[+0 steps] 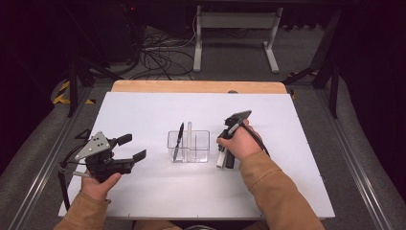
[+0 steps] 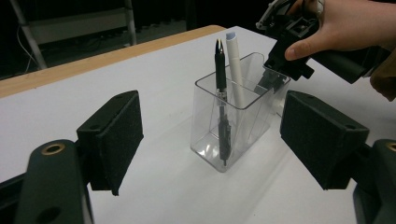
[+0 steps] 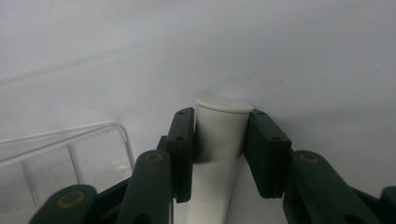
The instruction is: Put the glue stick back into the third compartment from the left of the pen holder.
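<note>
One clear holder (image 1: 189, 146) is seen mid-desk (image 1: 143, 191), with two pens (image 2: 220, 70) inside. A third white pen (image 3: 219, 140) is clamped beside it by the right gripper (image 3: 219, 154). Left gripper (image 2: 210, 135) jaws are held wide, empty.

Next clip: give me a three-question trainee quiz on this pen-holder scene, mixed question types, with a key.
1. True or false: the left gripper is holding a pen.
2. How many pens stand in the clear holder?
A. none
B. two
C. four
3. What sits between the pads of the right gripper?

Key
1. False. Its jaws stand open with nothing between them, to the left of the holder.
2. B. A black pen and a white pen stand in it.
3. A white marker, lying on the table just right of the holder, with both pads against its sides.
</note>
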### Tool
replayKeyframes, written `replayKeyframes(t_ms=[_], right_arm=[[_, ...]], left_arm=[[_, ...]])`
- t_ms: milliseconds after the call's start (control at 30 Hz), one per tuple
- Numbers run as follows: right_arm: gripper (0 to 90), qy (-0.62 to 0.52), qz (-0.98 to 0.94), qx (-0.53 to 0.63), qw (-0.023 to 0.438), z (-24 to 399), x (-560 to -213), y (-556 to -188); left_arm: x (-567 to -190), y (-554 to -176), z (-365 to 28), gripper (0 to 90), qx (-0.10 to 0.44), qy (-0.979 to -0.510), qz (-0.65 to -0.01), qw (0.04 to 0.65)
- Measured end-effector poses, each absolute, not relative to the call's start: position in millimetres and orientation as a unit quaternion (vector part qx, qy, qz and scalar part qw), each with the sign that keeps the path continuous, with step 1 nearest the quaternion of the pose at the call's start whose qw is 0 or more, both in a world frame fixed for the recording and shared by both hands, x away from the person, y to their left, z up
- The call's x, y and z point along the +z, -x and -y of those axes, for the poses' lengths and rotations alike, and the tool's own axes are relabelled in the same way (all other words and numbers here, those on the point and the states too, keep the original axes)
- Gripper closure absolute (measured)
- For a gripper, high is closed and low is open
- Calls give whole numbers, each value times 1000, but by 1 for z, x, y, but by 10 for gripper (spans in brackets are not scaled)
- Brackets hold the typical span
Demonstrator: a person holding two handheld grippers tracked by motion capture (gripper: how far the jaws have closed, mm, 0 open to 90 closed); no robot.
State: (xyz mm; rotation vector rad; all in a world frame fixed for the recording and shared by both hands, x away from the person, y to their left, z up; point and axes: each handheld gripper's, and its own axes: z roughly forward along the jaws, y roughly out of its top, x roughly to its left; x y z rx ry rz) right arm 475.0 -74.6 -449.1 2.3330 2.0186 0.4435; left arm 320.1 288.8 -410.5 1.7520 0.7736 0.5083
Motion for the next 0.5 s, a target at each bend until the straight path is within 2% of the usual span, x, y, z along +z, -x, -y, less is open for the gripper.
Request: replayKeyframes(t_ms=[500], right_arm=[[671,-755,-638,154,9,78,-447,-473]], left_arm=[[-410,-320,-289,218,214,-738,-328,550]])
